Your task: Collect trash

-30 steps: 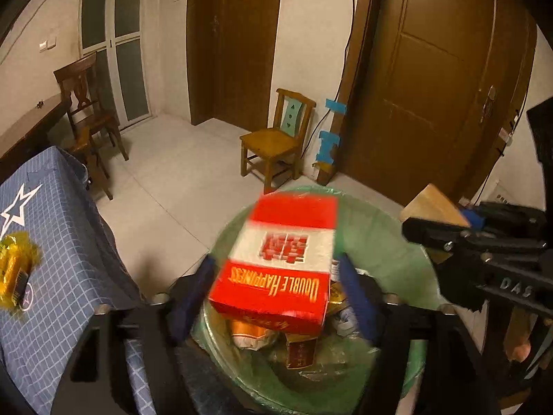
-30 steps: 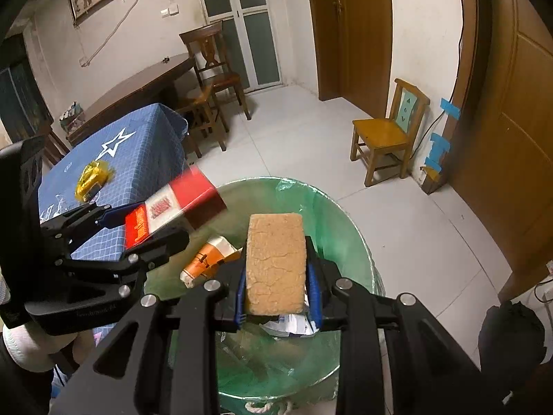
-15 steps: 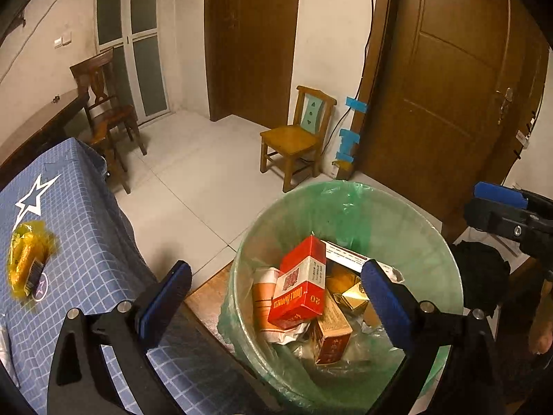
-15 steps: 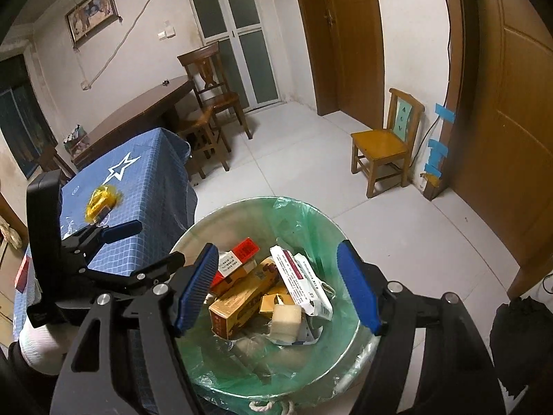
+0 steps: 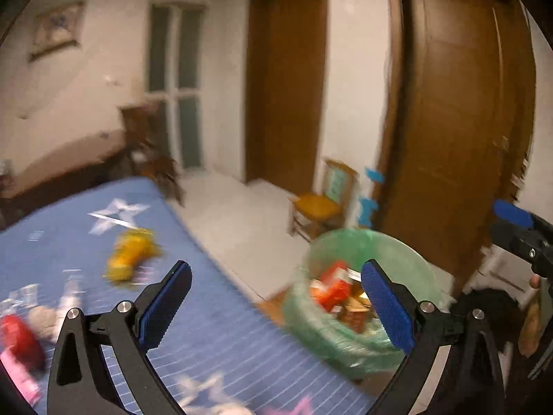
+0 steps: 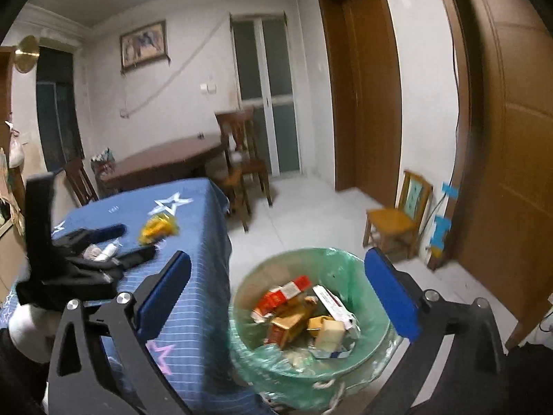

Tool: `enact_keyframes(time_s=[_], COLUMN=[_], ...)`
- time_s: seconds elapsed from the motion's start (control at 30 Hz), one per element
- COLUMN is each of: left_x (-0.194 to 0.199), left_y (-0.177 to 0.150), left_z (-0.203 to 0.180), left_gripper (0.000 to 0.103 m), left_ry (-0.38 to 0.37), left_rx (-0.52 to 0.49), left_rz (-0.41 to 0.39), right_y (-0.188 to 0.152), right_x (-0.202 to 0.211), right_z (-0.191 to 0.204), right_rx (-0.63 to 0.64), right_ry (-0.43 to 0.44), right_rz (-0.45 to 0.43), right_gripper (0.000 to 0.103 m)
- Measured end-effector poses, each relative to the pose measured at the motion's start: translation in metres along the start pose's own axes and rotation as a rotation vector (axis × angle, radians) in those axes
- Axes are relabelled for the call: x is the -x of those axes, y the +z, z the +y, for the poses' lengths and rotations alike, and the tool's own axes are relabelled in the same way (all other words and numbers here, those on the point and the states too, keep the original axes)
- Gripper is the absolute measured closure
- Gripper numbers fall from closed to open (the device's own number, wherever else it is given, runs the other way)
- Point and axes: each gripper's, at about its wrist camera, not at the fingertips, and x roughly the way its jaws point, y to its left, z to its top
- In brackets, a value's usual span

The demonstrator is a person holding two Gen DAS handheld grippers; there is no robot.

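Observation:
A bin with a green liner stands on the floor beside a blue star-print table. It holds a red box, a tan block and other cartons. My left gripper is open and empty over the table edge; it also shows in the right wrist view. My right gripper is open and empty above the bin. On the table lie a yellow wrapper, a red item and small white scraps.
A small yellow wooden chair stands by the wall near brown doors. A dark dining table with chairs stands at the back. The left wrist view is motion-blurred.
Both grippers opened and dropped the red box and the tan block into the bin. Both then swung left and up, away from the bin, the left one over the table.

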Motion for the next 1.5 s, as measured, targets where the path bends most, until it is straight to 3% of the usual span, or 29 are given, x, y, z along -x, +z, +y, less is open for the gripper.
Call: enact_keyframes(time_s=[0.07,0.13,0.37,0.43,0.5,0.7,0.93,1.13,1.5], left_x=[0.035,0.064,0.118,0.129,0.138,0.148,0.160,0.161,0.155], left_y=[-0.008,-0.014,-0.030,-0.033,-0.037,-0.045,-0.054,-0.060,-0.065], left_z=[0.011,0.020,0.012,0.002,-0.008,-0.043,-0.071,-0.082,-0.081], left_gripper=[0.005,0.005,0.005,0.005,0.005,0.005,0.005,0.005,0.005], left_ry=[0.050,0.032,0.021,0.027,0.011,-0.038,-0.054,-0.053,-0.041], left_rx=[0.004,0.036,0.072,0.061,0.051,-0.011,-0.043,-0.086,-0.105], left_rz=[-0.067,-0.112,-0.143,-0.166,-0.174,-0.162,-0.160,-0.154,-0.135], right_y=[-0.004,-0.009,-0.032,-0.045,-0.056,-0.084,-0.092,-0.094,-0.093], right_x=[0.016,0.034,0.078,0.093,0.103,0.129,0.145,0.146,0.145], right_z=[0.008,0.017,0.042,0.052,0.057,0.058,0.047,0.045,0.045], right_rx=[-0.006,-0.016,-0.011,0.016,0.024,-0.034,-0.052,-0.070,-0.079], right_ry=[-0.022,-0.037,-0.119,-0.224,-0.260,-0.293,-0.266,-0.235,-0.253], right_rz=[-0.027,-0.054,-0.046,-0.051,-0.059,-0.095,-0.094,-0.068,-0.056], right_gripper=[0.006,0.006,0.006,0.006,0.006,0.006,0.006,0.006,0.006])
